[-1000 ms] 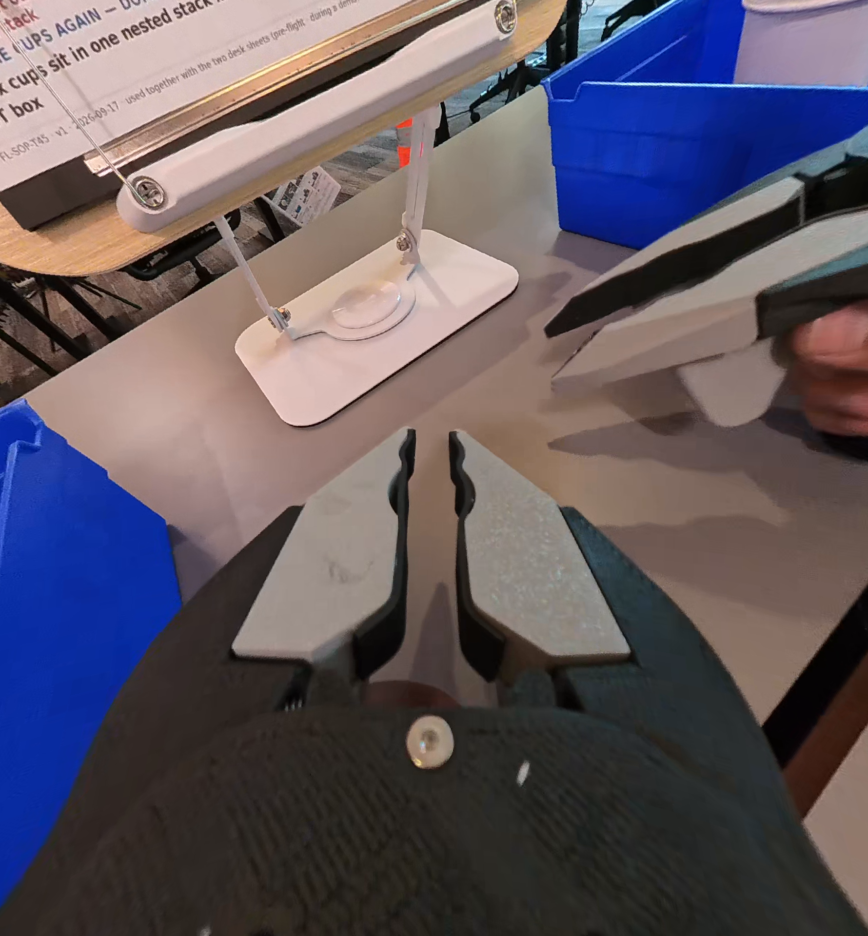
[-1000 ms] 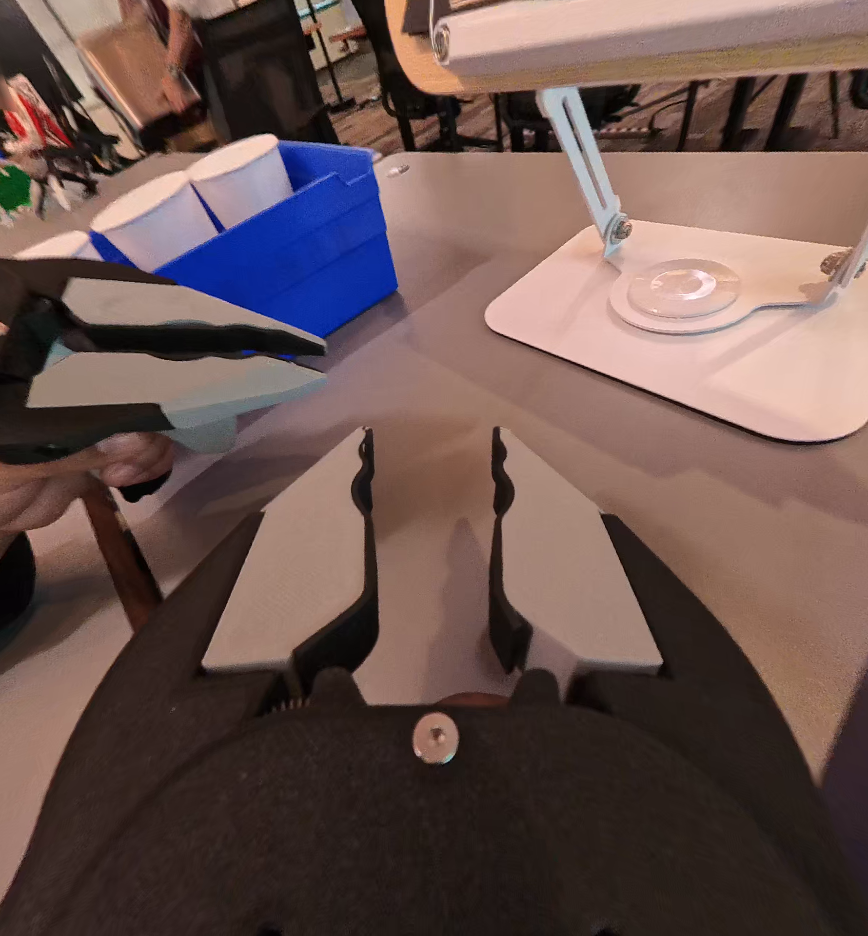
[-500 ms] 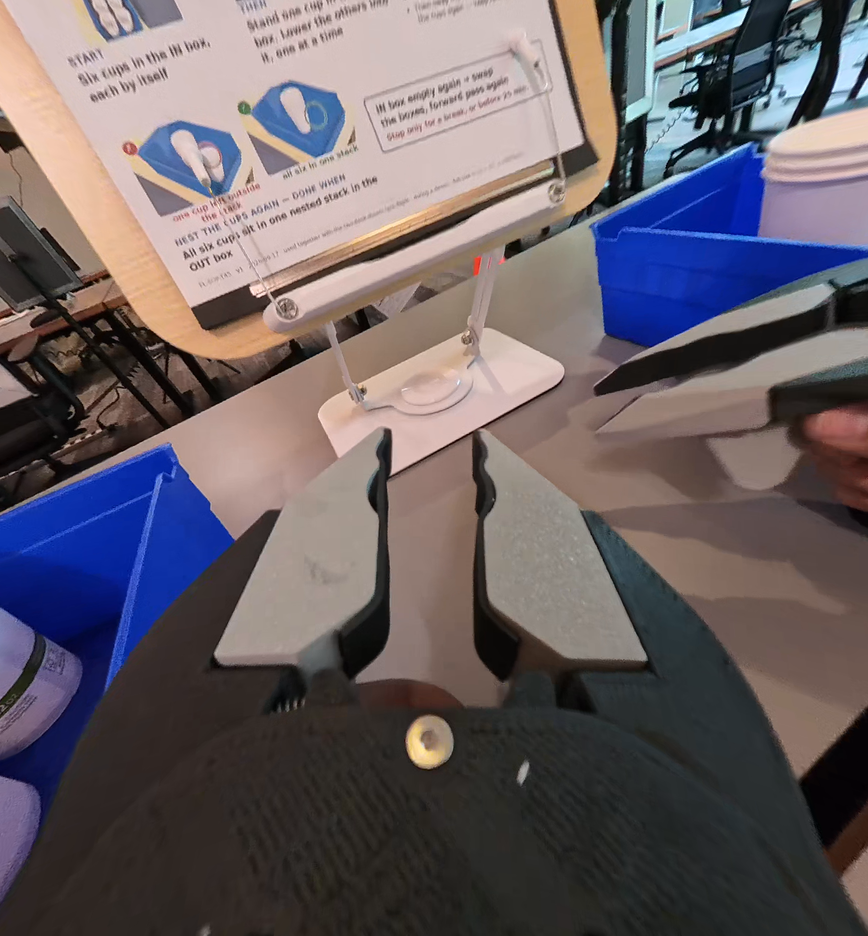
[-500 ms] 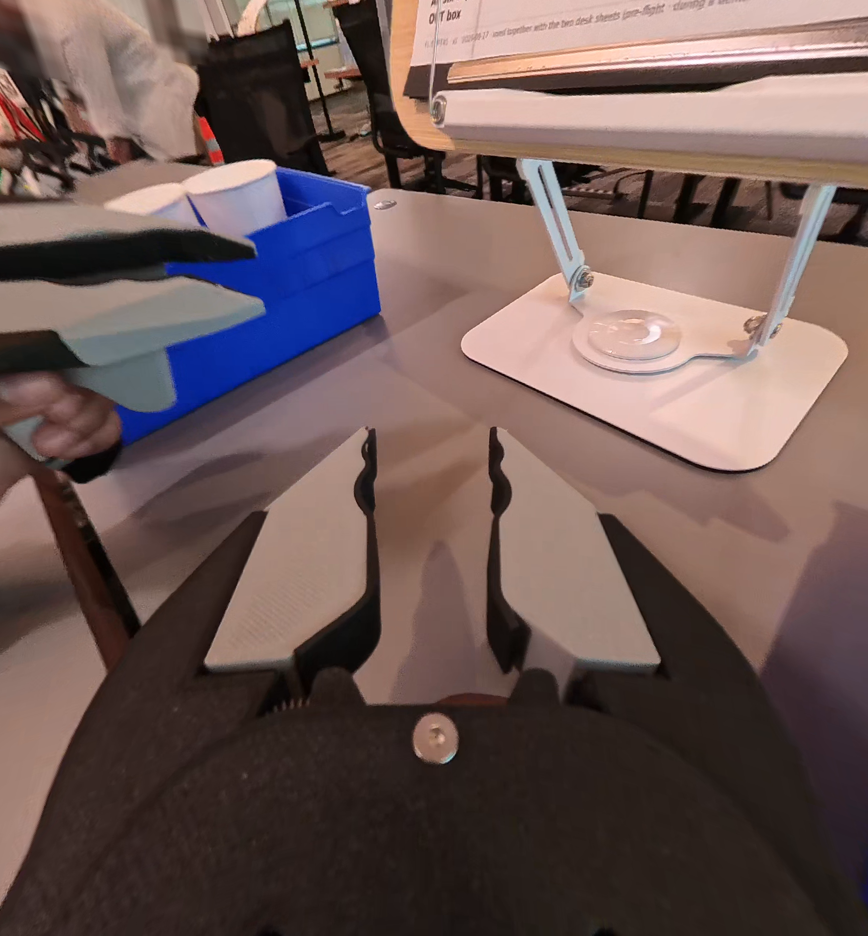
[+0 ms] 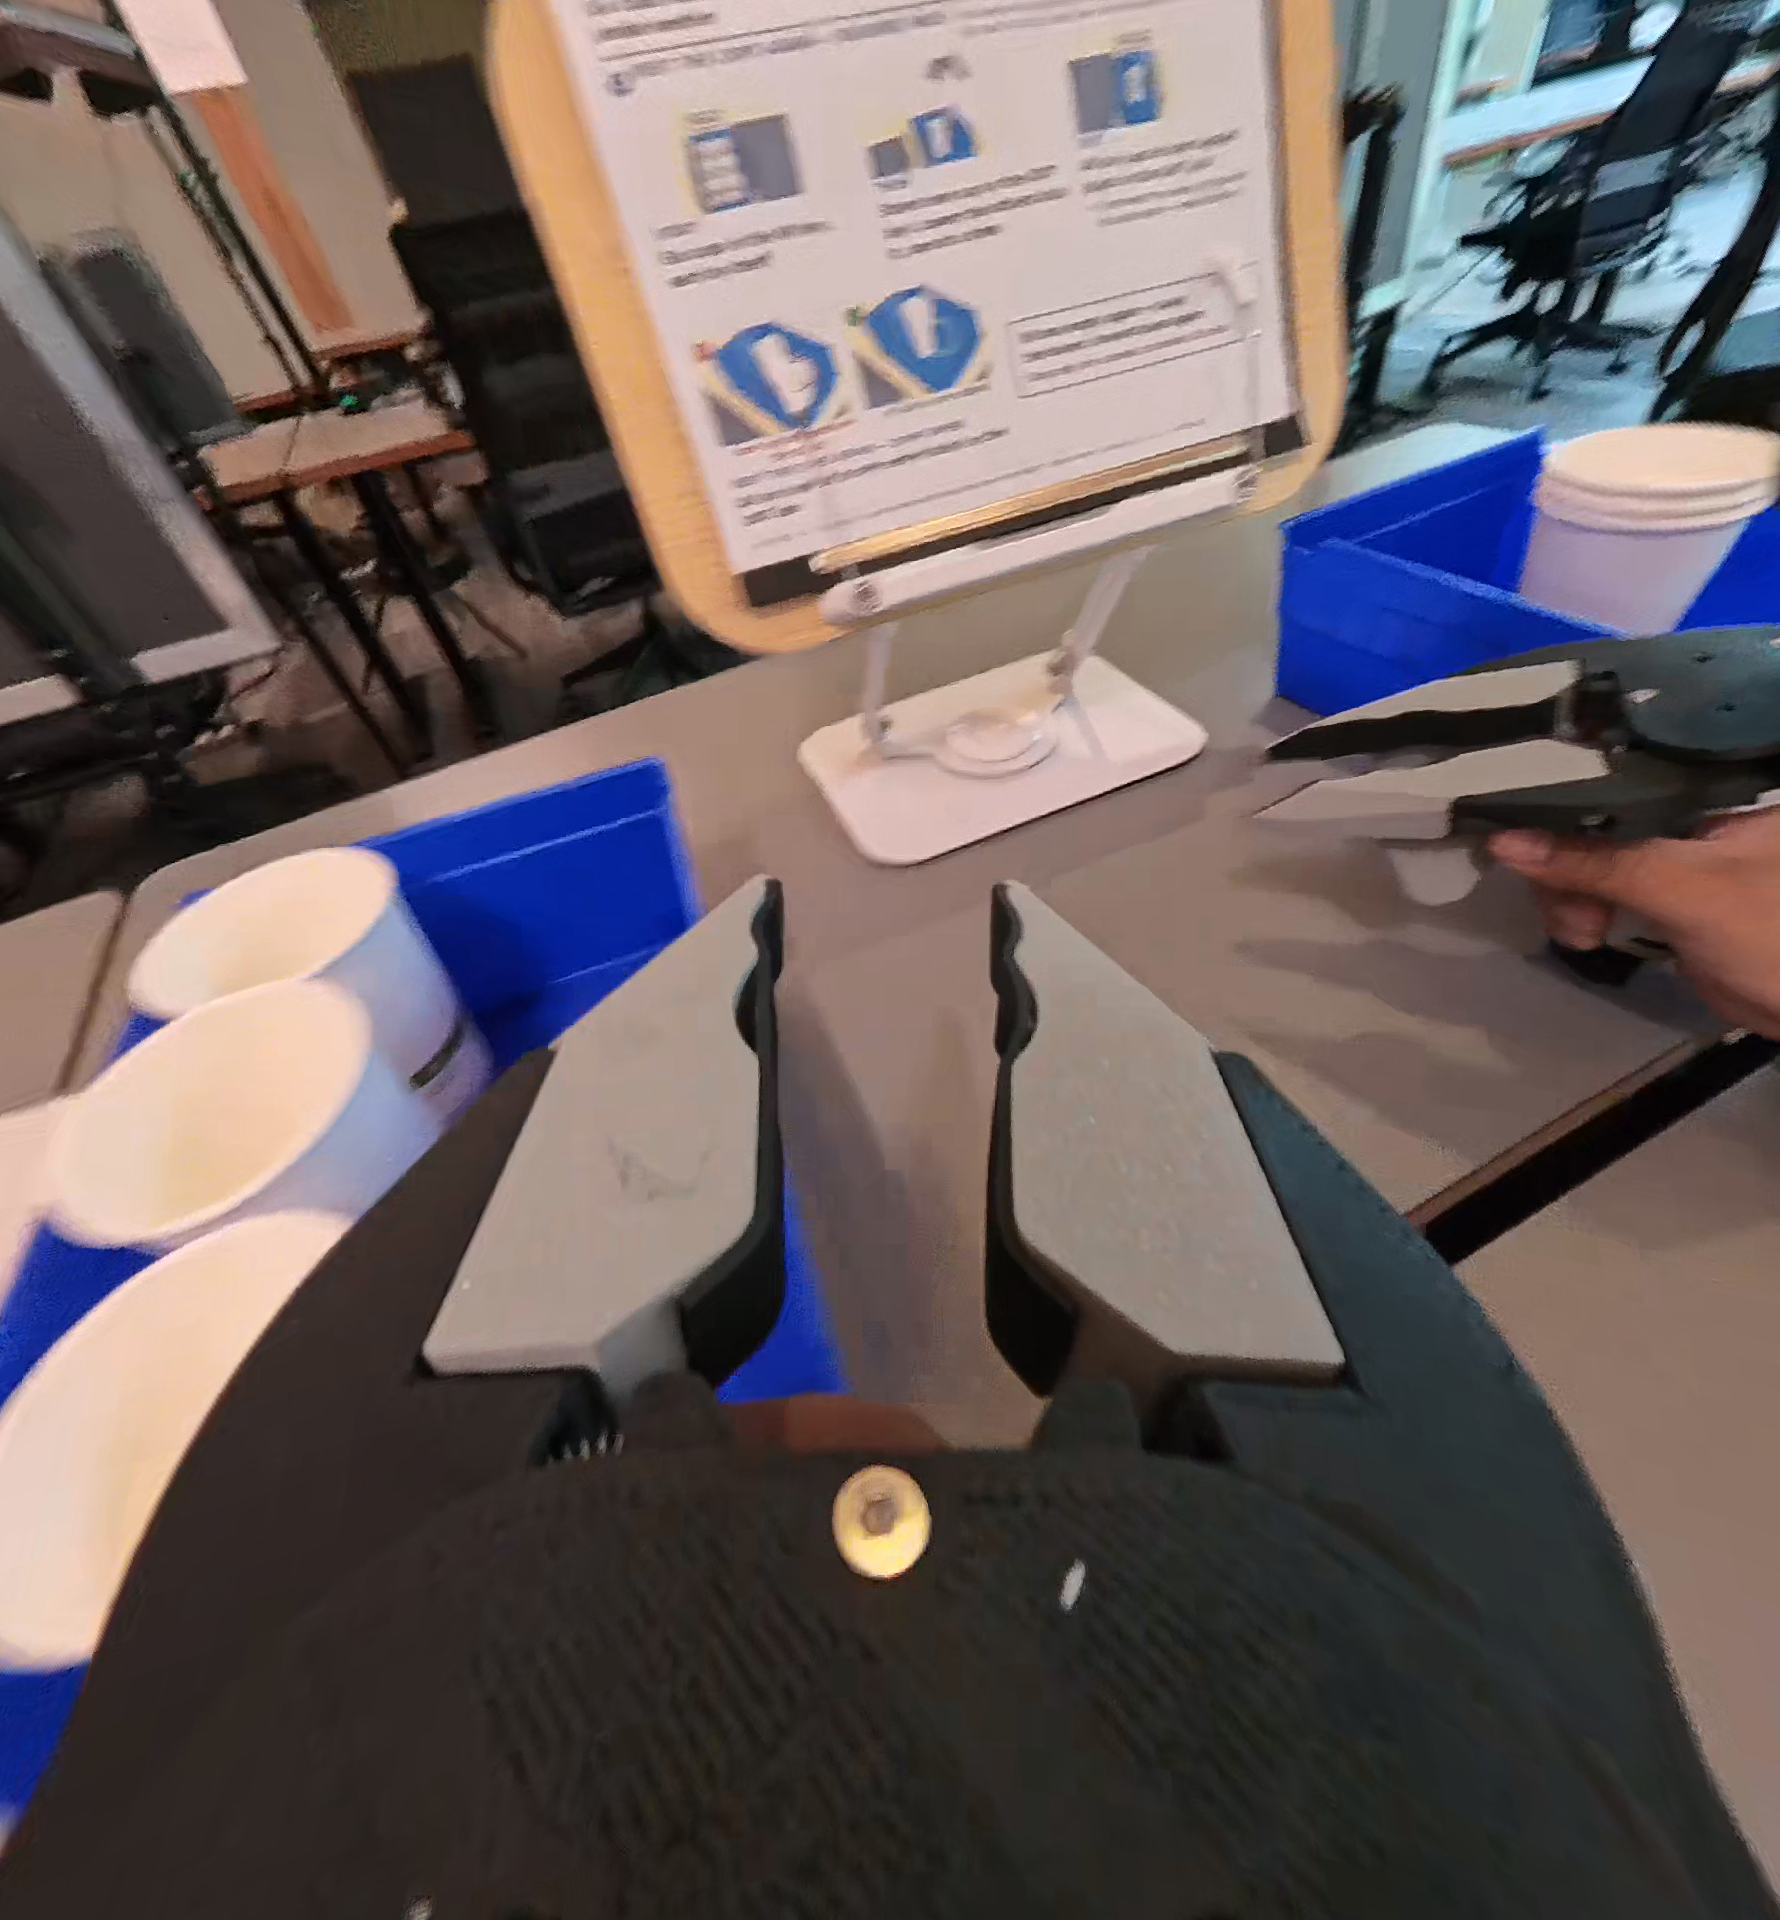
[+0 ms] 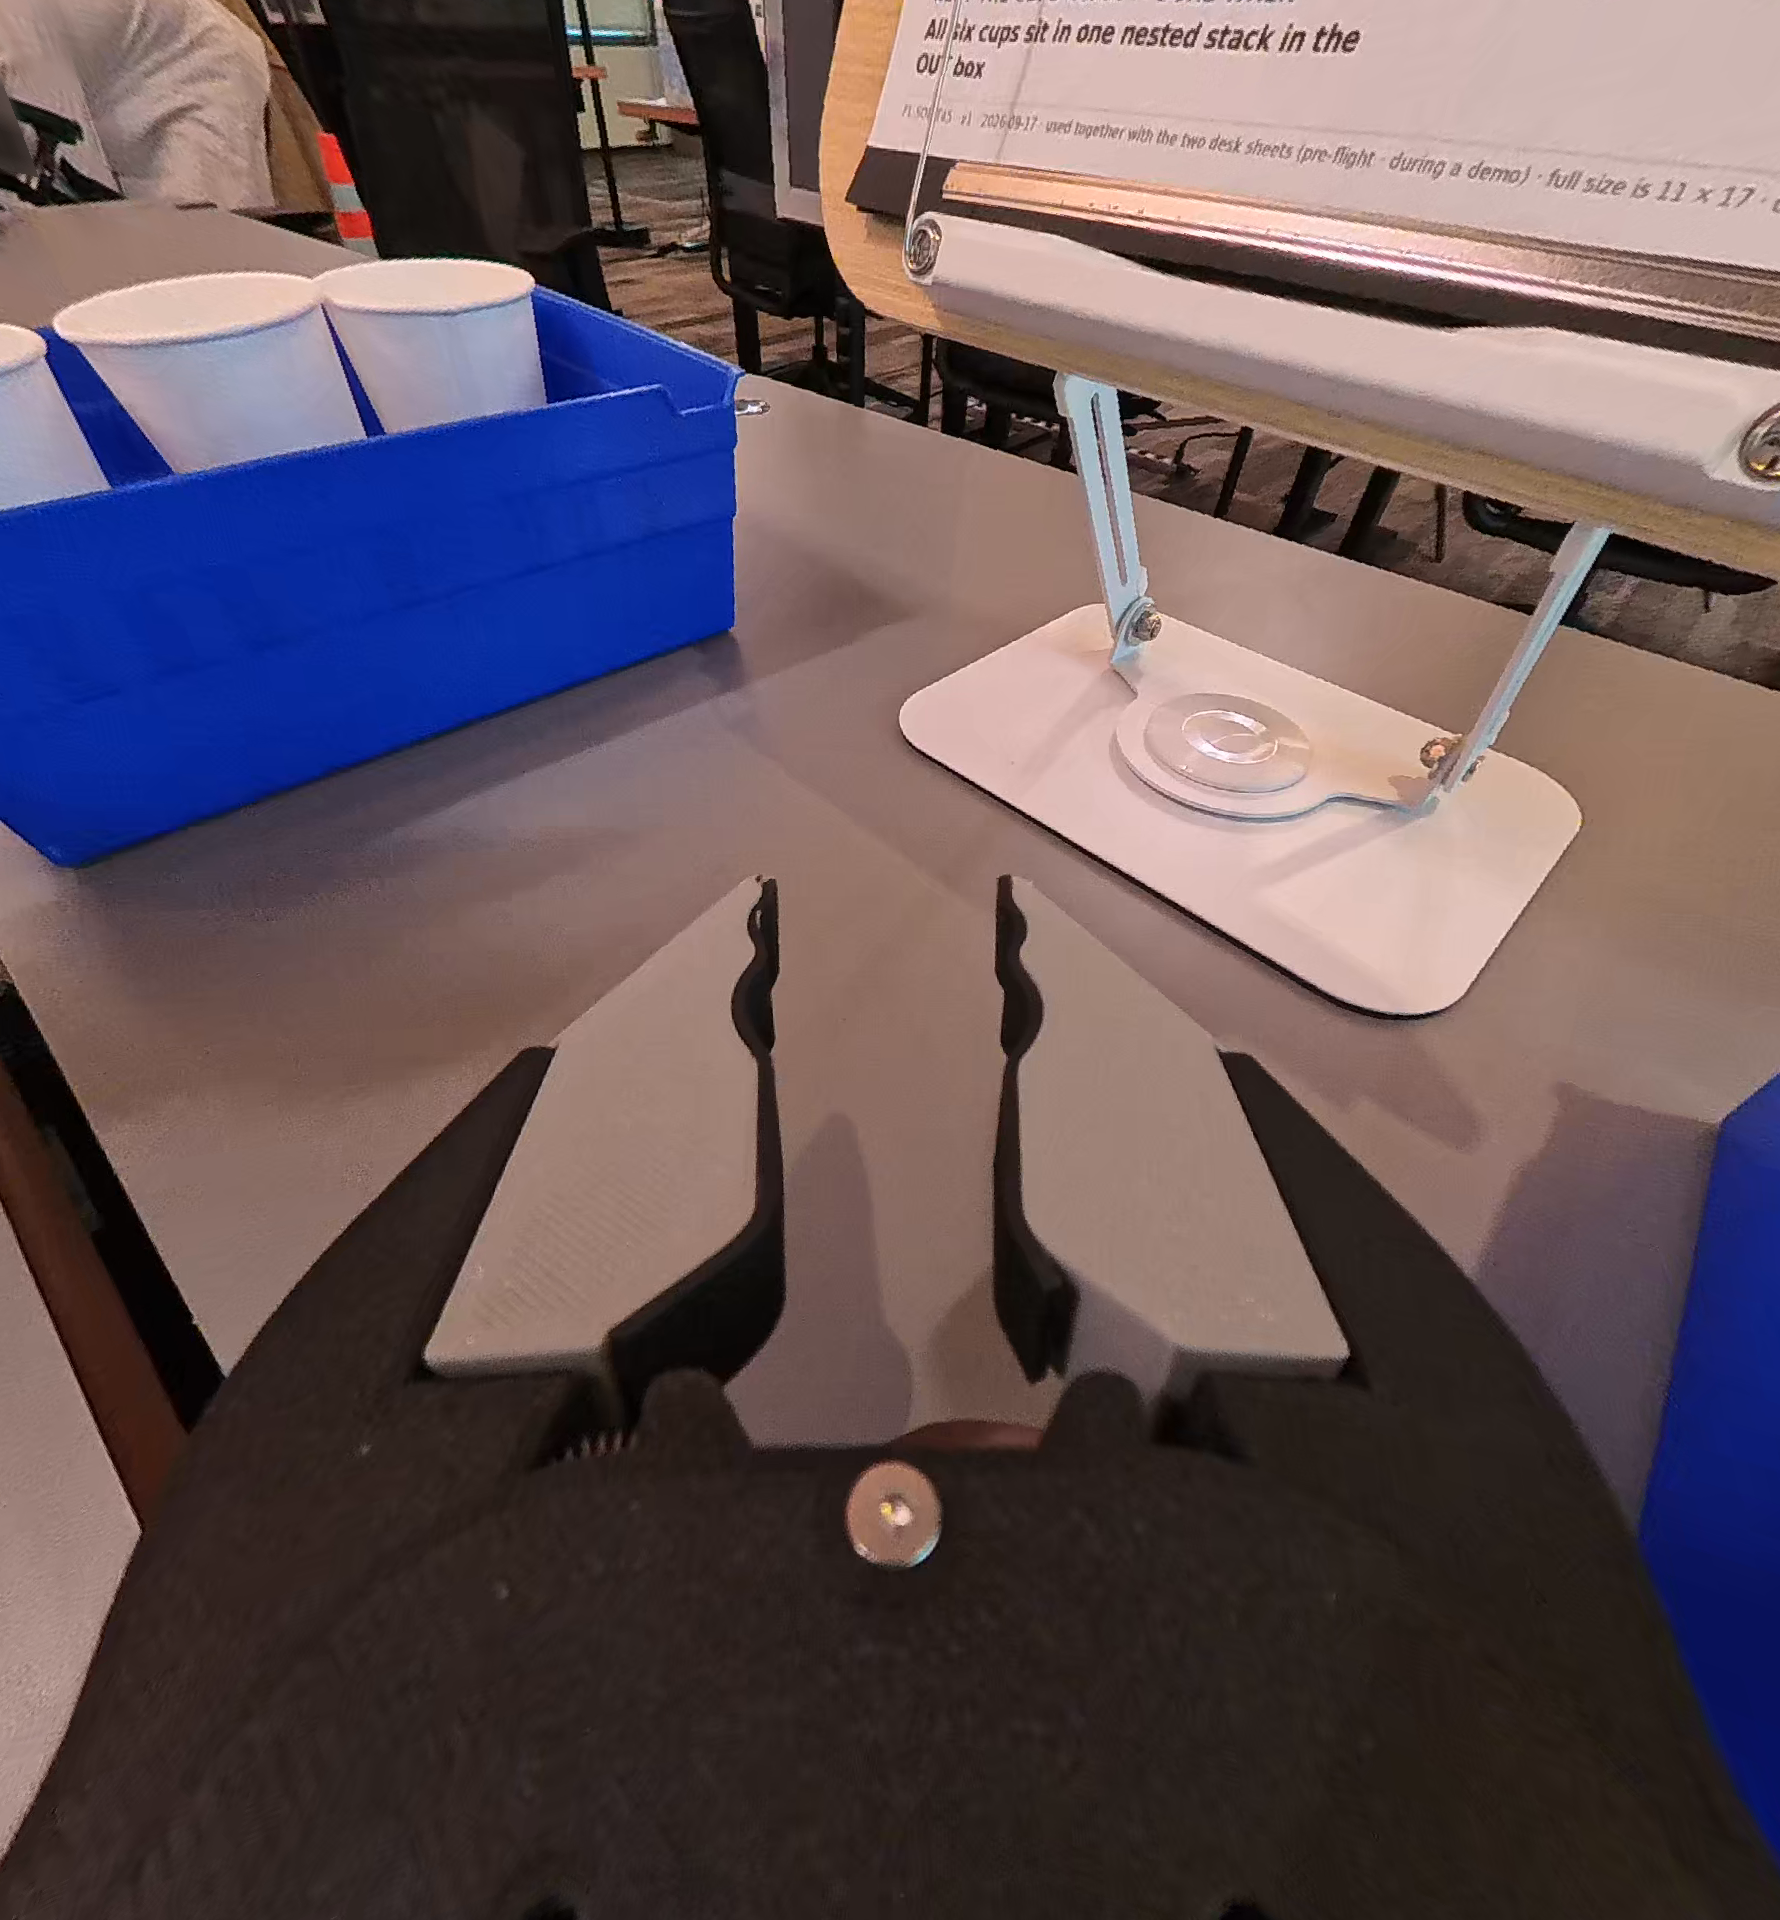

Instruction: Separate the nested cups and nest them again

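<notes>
Cups (image 5: 211,1122) stand loose in your left blue bin (image 5: 553,883); a nested stack (image 5: 1644,520) sits in the far-right bin (image 5: 1385,613), count unclear. Left gripper (image 5: 886,914) and right gripper (image 6: 886,904) are both parted, empty. Looks like the re-nesting step: next, take a loose cup by its wall.

Grey tabletop (image 6: 512,935), black office chairs (image 5: 1592,208) and dark-legged desks (image 5: 346,457) behind, daylit windows beyond.

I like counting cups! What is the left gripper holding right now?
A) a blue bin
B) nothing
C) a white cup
B: the left gripper is open with only gray table showing between its fingers; the white cups stand in the blue bin beside it.
</notes>
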Available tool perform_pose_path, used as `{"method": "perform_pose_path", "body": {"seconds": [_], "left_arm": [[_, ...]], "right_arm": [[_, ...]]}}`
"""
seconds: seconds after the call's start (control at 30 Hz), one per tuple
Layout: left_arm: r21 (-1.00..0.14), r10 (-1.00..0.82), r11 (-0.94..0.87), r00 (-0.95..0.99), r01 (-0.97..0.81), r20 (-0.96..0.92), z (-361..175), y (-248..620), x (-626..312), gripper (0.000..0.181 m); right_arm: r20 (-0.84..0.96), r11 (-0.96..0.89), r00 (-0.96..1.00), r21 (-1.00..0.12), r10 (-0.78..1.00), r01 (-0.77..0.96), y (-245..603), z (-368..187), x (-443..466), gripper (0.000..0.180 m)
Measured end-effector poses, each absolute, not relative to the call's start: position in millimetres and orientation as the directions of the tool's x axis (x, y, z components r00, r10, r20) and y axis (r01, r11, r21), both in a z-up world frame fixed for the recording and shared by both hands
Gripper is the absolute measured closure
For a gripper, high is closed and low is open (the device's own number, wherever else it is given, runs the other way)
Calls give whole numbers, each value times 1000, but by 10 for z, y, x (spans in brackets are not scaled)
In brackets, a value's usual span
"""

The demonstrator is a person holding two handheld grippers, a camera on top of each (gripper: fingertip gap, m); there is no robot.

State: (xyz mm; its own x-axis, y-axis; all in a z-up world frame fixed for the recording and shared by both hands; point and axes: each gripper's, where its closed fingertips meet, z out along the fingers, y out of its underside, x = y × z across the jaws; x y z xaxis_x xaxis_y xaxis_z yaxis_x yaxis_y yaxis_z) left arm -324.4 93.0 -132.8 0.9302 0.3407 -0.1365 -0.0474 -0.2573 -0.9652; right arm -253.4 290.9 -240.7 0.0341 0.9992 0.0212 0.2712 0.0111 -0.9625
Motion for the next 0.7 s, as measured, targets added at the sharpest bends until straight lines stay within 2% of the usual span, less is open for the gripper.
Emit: {"method": "perform_pose_path", "body": {"seconds": [0.2,0.37,0.53,0.67,0.7], "left_arm": [[-917,522,-395,835,52,-177,-1415,258,-4010,139],[-870,545,-465,827,162,-138,-1736,90,-4252,135],[-789,532,-580,827,200,-182,-2129,29,-4386,137],[-762,546,-613,809,208,-218,-2293,-44,-4508,175],[-768,542,-605,815,210,-204,-2295,-34,-4511,177]], "right_arm": [[-3,-12,34,-966,999,258,2918,-2371,-2516,141],[-14,-23,37,-969,999,245,2928,-2332,-2489,141],[-31,-40,41,-971,999,236,2952,-2313,-2477,141],[-42,-50,40,-970,998,237,2964,-2319,-2479,141],[-42,-51,40,-970,998,237,2967,-2317,-2478,141]]}}
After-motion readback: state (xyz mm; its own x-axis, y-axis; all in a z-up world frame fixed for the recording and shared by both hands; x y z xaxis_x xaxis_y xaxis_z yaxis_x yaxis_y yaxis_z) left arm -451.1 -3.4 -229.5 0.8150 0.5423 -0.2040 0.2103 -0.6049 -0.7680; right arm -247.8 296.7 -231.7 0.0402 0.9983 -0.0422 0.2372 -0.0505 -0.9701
